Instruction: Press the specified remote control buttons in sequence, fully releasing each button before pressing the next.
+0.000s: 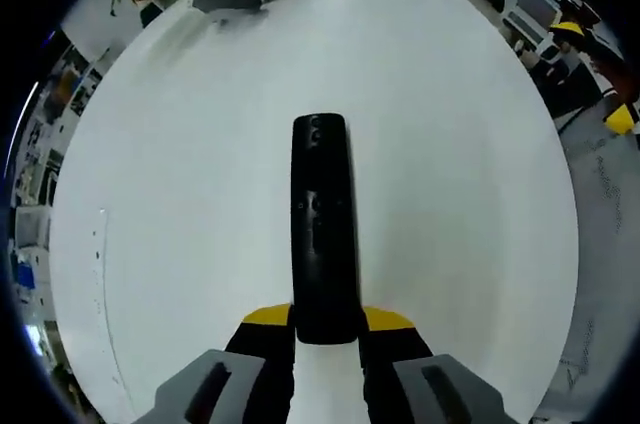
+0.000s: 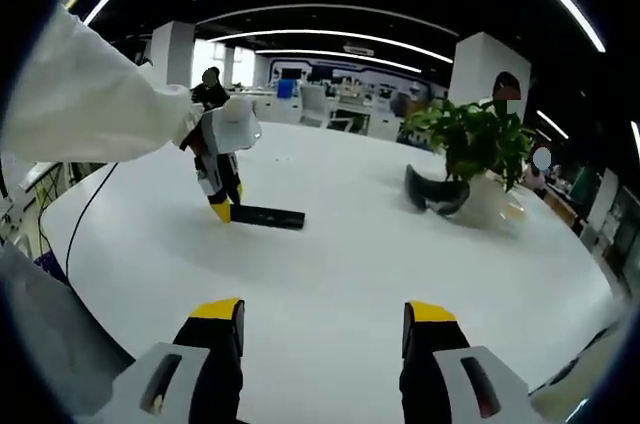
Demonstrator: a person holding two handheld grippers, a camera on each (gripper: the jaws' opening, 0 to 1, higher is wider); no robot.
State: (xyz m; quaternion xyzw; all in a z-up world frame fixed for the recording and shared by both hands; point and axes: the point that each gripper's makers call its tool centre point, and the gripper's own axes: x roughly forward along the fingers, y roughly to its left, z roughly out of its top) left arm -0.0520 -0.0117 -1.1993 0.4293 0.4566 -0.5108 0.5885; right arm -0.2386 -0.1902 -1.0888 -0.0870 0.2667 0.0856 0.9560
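— Where's the remote (image 1: pixel 322 229)?
— Flat on the white table (image 1: pixel 180 194); left gripper (image 1: pixel 326 329) clamps its near end.
— And further right?
— Right gripper (image 2: pixel 322 329) hovers, jaws apart; potted plant (image 2: pixel 478 144) beyond.

Open-plan office: white round table (image 2: pixel 330 274), potted plant (image 2: pixel 478 144), desks and chairs (image 2: pixel 318 104), ceiling light strips (image 2: pixel 330 36).

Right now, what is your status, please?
Left gripper shut on remote. Right gripper open, off the table. Plant far side, nothing in the way.
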